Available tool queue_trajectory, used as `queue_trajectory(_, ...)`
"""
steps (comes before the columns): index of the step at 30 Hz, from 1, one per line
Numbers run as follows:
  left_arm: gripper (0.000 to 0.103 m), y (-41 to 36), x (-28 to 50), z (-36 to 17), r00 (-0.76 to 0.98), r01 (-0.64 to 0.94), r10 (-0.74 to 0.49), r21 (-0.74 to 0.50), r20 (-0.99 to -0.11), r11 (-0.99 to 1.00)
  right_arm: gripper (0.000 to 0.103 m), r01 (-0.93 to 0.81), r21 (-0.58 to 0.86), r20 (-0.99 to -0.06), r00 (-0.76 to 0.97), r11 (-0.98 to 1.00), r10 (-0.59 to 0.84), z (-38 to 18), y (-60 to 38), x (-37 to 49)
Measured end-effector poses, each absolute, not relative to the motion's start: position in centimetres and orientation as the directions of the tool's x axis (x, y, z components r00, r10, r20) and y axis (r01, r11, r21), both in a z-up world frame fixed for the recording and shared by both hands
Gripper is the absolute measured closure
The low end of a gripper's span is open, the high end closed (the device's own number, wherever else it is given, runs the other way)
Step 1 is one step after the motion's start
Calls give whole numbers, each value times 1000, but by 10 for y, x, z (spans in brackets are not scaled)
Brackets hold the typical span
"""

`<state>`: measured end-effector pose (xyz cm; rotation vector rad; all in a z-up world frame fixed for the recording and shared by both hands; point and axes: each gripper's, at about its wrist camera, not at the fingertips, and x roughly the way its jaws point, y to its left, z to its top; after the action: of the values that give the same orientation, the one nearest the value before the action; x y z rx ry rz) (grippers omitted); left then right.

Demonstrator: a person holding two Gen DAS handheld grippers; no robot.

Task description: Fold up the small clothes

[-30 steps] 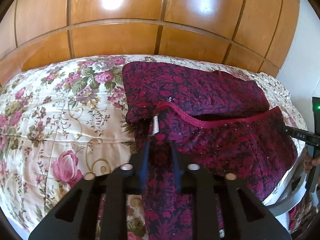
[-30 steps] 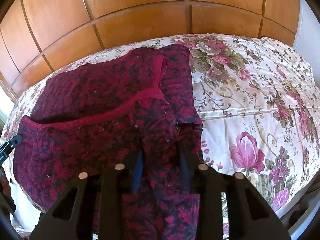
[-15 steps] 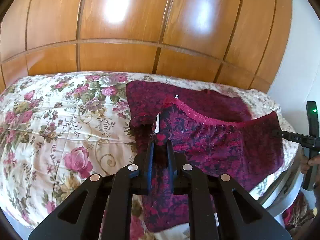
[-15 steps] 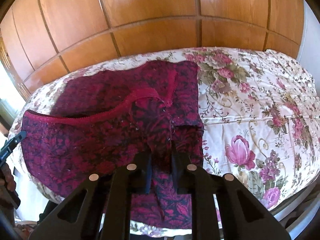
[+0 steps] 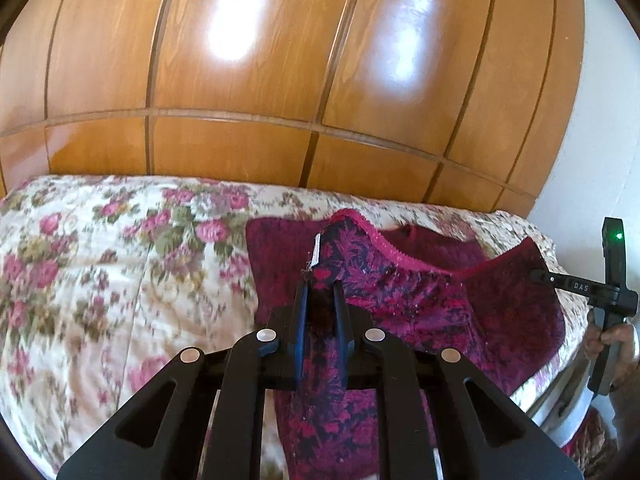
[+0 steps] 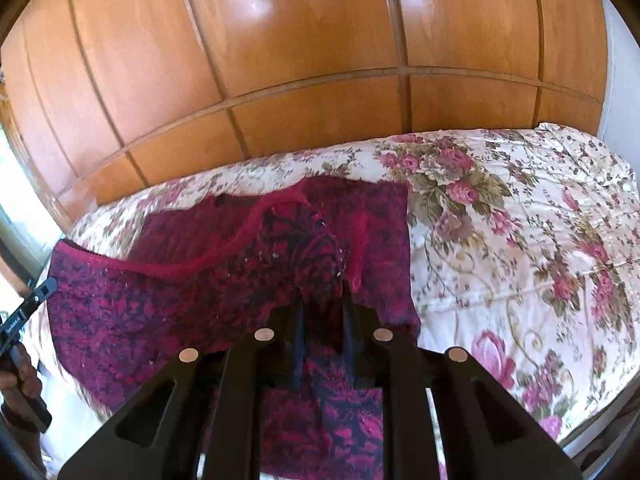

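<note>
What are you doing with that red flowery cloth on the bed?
A person is folding a small dark red garment on a floral bedspread. Each hand holds a gripping tool: the left tool and the right tool are both clamped shut on the near edge of the cloth, which hangs raised off the bed. The far half lies flat on the bedspread below the wooden headboard.

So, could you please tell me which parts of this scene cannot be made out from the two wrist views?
- Left wrist view: the near hem of the crimson patterned garment is hidden behind the left gripper.
- Left wrist view: the floral bedspread print is motion-blurred.
- Right wrist view: the garment's lower end is covered by the right gripper.
- Both views: what kind of garment it is stays unclear.
- Left wrist view: the person's hand is cut off by the edge.
</note>
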<state>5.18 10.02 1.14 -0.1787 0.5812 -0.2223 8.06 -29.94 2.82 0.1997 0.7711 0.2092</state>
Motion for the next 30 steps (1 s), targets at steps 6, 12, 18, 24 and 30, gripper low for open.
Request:
queue_trajectory(6, 92, 106, 101, 18, 820, 137, -248, -243, -516, 960, 89, -96, 250, -646, 725, 963, 240, 37, -302, 124)
queue_trajectory(12, 92, 107, 151, 12, 810, 96, -214, -237, -545, 967, 89, -62, 235, -654, 728, 970, 205, 35, -299, 174)
queue_trajectory(18, 92, 108, 190, -1, 786, 61, -191, -233, -588, 970, 89, -25, 233, -678, 712, 972, 181, 21, -298, 210)
queue_trajectory(24, 92, 110, 222, -11, 772, 47, -176, -221, -610, 974, 89, 6, 247, -692, 701, 969, 172, 11, -301, 235)
queue_trajectory(30, 92, 110, 255, -31, 731, 8, -157, -223, -664, 975, 89, 48, 238, -733, 664, 970, 147, -11, -303, 262)
